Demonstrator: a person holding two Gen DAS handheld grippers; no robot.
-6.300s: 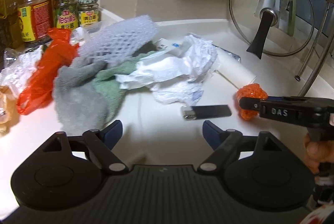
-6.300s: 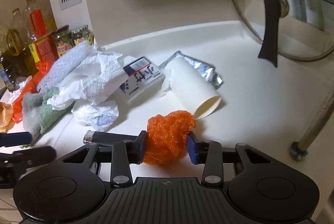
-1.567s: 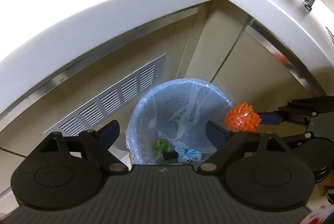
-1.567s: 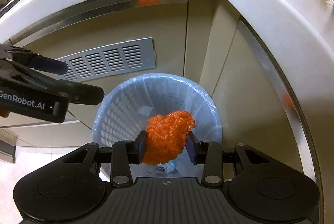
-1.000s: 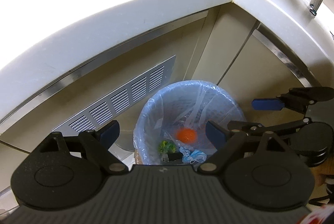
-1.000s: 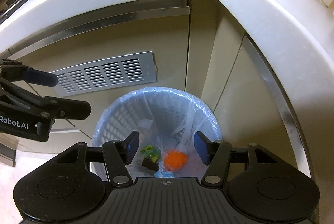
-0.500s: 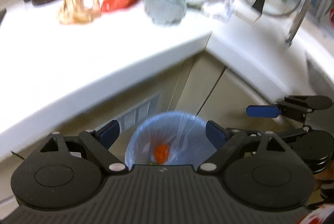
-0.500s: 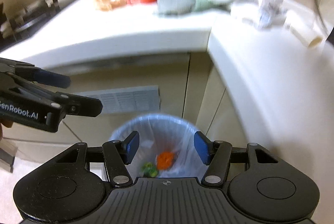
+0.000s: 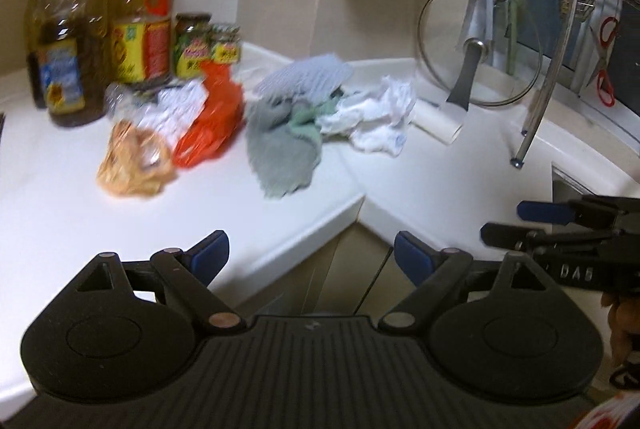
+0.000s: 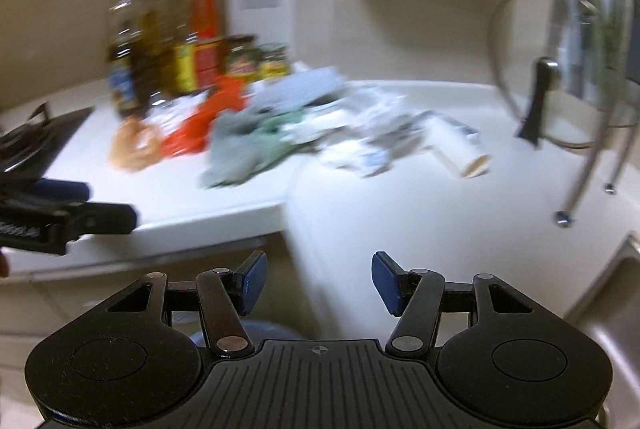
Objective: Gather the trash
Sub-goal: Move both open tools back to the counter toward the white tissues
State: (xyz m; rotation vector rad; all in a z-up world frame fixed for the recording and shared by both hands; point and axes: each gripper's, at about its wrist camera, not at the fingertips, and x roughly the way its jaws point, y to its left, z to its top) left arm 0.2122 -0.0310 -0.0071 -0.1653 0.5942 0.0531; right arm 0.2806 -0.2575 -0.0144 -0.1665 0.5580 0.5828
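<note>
oil bottles [image 9: 76, 41], jars [image 9: 208, 43], glass lid [image 9: 478, 45]

Black claw [image 9: 308, 255], blue pads [image 9: 210, 255]

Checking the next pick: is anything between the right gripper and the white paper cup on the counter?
Nothing visible. The right gripper is open and empty, the cup lies on its side past bare counter, with crumpled tissue to its left.

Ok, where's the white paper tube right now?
In the left wrist view, the white paper tube lies on the counter, between the crumpled white paper and the glass lid.
</note>
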